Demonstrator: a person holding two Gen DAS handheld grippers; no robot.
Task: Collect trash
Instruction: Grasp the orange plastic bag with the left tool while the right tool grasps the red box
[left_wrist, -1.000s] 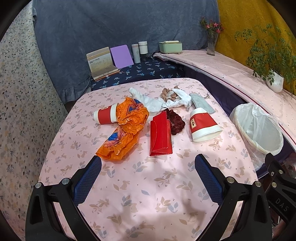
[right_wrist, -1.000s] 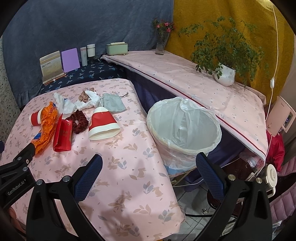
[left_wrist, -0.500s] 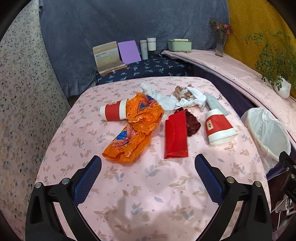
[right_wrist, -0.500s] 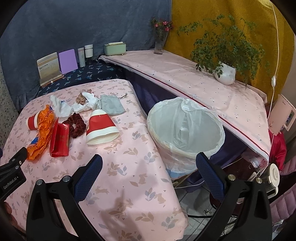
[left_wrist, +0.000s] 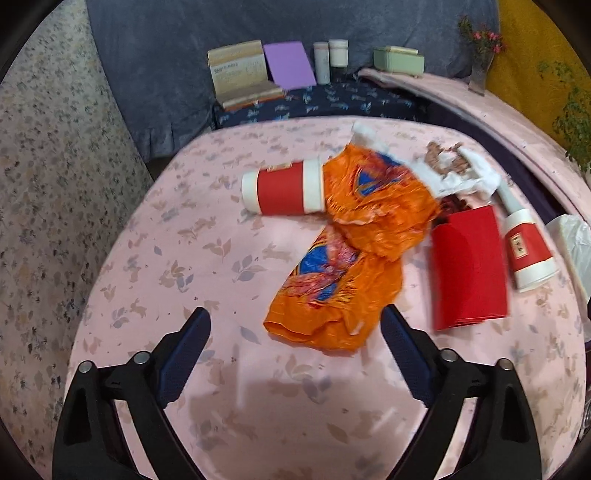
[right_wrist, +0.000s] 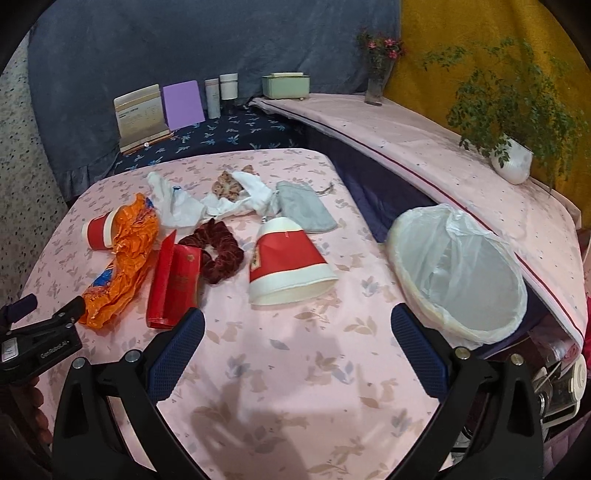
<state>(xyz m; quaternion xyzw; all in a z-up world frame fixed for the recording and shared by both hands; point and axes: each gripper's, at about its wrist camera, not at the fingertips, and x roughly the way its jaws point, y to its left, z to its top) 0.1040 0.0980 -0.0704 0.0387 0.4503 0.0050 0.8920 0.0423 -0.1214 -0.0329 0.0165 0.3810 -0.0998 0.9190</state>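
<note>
Trash lies on the pink floral table (left_wrist: 236, 406): an orange plastic wrapper (left_wrist: 354, 254), a red paper cup on its side (left_wrist: 284, 186), a flat red box (left_wrist: 467, 271), a second red cup (right_wrist: 288, 260), crumpled white paper (right_wrist: 192, 205). My left gripper (left_wrist: 295, 343) is open and empty, just short of the wrapper's near end. My right gripper (right_wrist: 297, 345) is open and empty, just short of the second cup. The lined trash bin (right_wrist: 461, 273) stands beside the table's right edge.
A dark red scrunchie (right_wrist: 218, 249), a grey pouch (right_wrist: 304, 210) and a brown scrunchie (right_wrist: 229, 184) also lie on the table. Books, bottles and a green box (right_wrist: 286, 85) stand on the far shelf. A potted plant (right_wrist: 511, 162) and a flower vase (right_wrist: 376, 83) sit on the right ledge.
My left gripper has swung left and moved in toward the orange wrapper. My right gripper has swung left toward the second cup, with the bin now at the right.
</note>
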